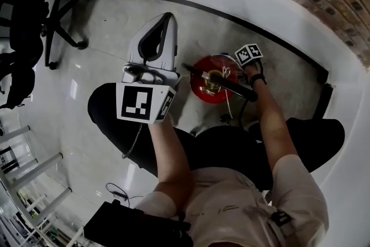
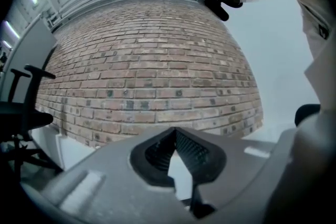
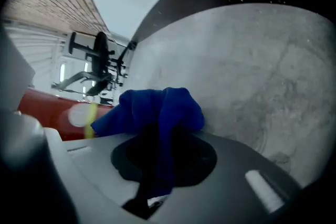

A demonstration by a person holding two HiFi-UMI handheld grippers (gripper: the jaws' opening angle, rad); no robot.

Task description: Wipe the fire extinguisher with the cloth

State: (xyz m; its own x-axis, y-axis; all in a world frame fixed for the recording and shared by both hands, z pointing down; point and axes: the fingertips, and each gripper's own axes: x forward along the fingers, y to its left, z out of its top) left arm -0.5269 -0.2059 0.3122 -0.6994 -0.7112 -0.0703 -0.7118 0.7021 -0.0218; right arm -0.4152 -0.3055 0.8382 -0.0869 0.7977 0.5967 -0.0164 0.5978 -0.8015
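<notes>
Head view: one extinguisher stands on the floor, short of its far edge; likely heavy, rigid and slick, best steadied by its top handle. Left gripper is raised beside it, and right gripper is low at its right.

Left gripper view: jaw tips meet on nothing.

Right gripper view: jaws clamp one soft, light blue cloth.

Left gripper: pale grey moulded shell, dark oval recess round the jaws, black ribbed pads inside them. Left marker cube at its rear, white faces with black square patterns. Thin dark cable hanging from beneath. Right gripper: same grey shell, short raised pale strip on the flank. Right marker cube, same black-and-white print. Black band on right wrist. Short-sleeved pale beige shirt, black clip low on it. Dark trousers.
</notes>
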